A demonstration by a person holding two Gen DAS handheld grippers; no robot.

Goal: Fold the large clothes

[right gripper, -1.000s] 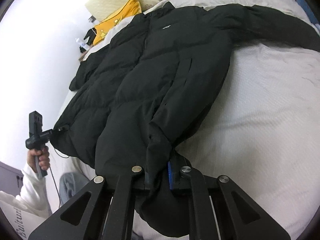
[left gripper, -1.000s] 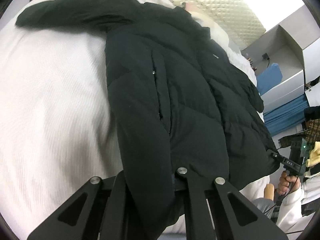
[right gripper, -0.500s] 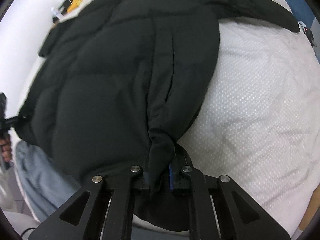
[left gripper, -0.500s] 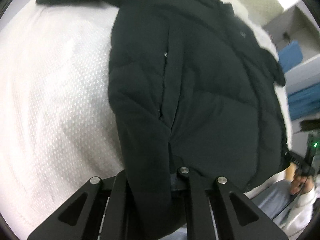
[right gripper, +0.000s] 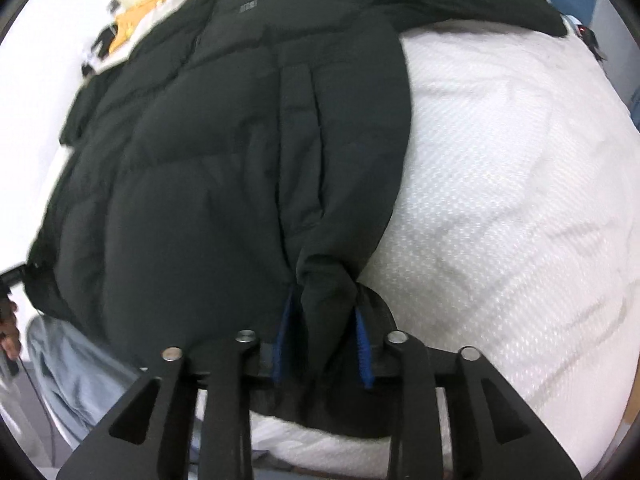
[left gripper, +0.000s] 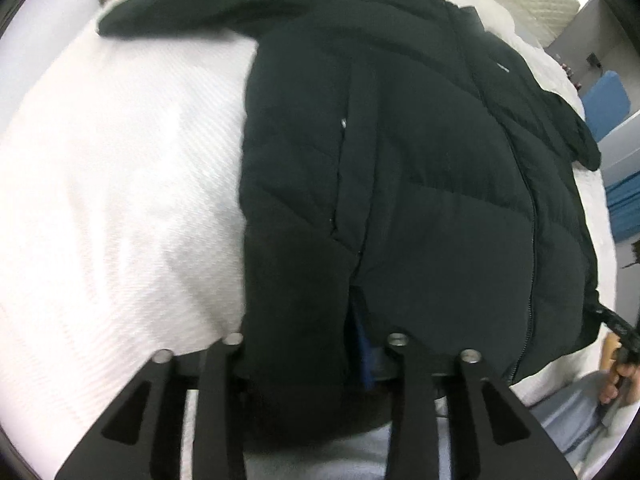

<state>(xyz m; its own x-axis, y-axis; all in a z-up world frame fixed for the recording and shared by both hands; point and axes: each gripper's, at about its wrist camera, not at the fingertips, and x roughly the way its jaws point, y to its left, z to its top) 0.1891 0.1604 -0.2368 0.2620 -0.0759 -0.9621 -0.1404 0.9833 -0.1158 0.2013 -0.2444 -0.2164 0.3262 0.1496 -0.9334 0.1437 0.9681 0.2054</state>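
Black jacket [left gripper: 400, 168] is spread front-up across the white bed [left gripper: 120, 184], hem toward me. My left gripper [left gripper: 316, 364] has its jaws clenched on the hem near one bottom corner, and my right gripper [right gripper: 322, 356] is pinching a bunched fold of hem between its blue pads [right gripper: 362, 354]. Only the right view catches the yellow cloth [right gripper: 132, 20] past the collar; only the left shows a blue box [left gripper: 606, 104] off to the side.
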